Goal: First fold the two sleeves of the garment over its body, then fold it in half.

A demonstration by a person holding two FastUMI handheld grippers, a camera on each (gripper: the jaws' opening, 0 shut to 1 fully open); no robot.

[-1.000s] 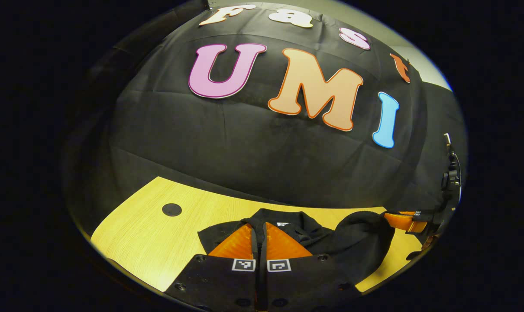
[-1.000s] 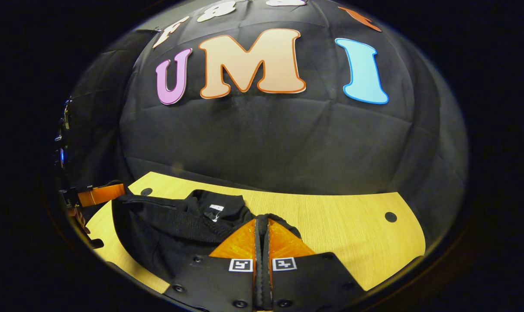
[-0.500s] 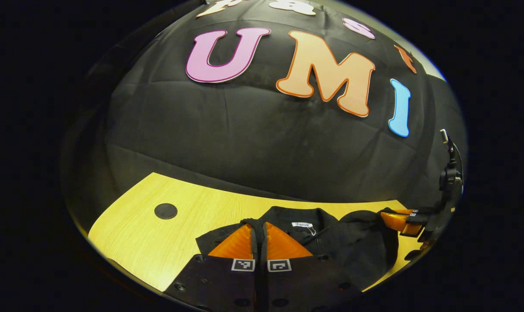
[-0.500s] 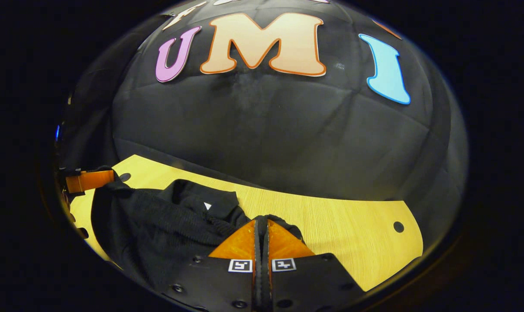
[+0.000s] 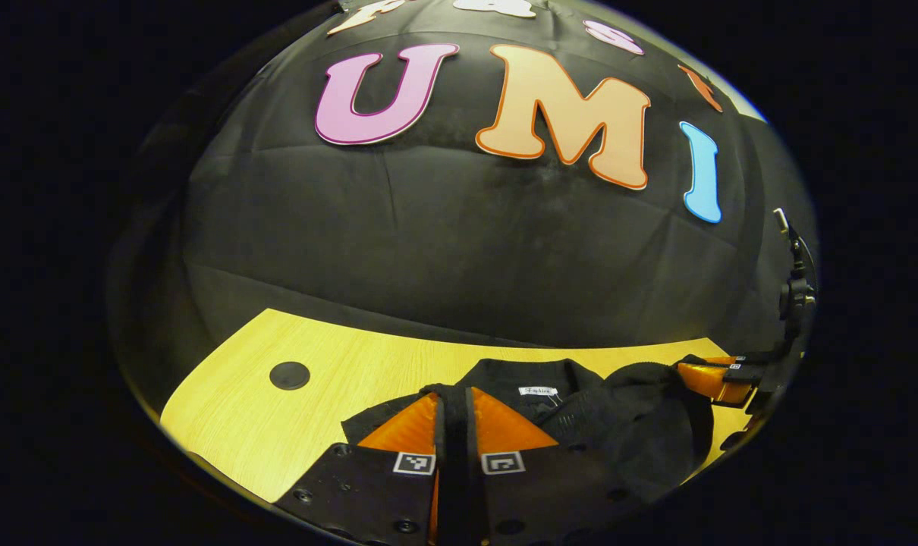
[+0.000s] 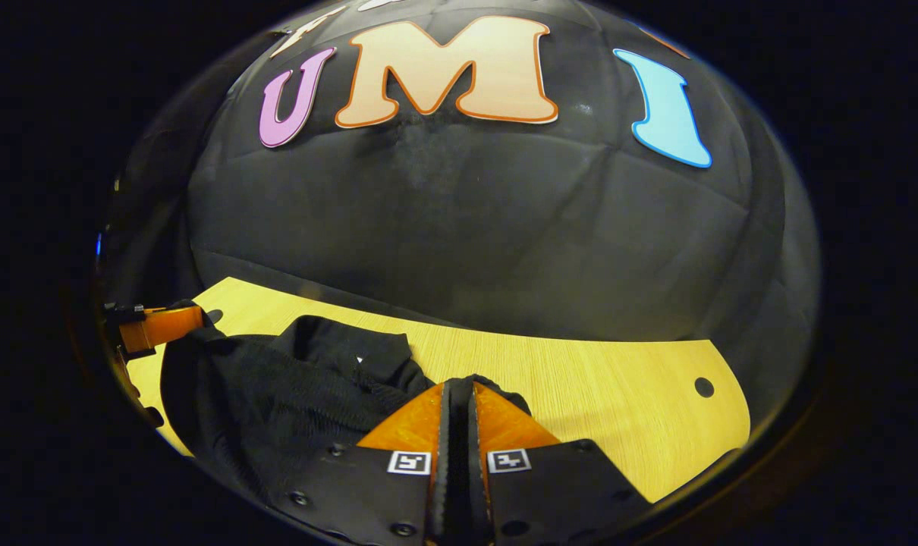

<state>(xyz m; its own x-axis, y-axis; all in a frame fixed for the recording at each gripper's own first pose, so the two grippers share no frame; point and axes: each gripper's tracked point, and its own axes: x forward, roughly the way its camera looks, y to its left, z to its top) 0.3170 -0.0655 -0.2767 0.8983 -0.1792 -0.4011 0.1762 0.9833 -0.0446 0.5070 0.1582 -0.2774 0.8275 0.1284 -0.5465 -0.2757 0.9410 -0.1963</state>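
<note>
Both grippers, left gripper and right gripper, stay pinched on black knit garment over yellow wooden table; fingers part slightly, release of half-fold likely near.

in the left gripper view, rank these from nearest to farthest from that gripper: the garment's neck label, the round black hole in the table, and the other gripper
1. Neck label, just ahead, slightly right of the left gripper.
2. Round hole, on the table to the left.
3. Right gripper, far right, at the garment edge.
</note>
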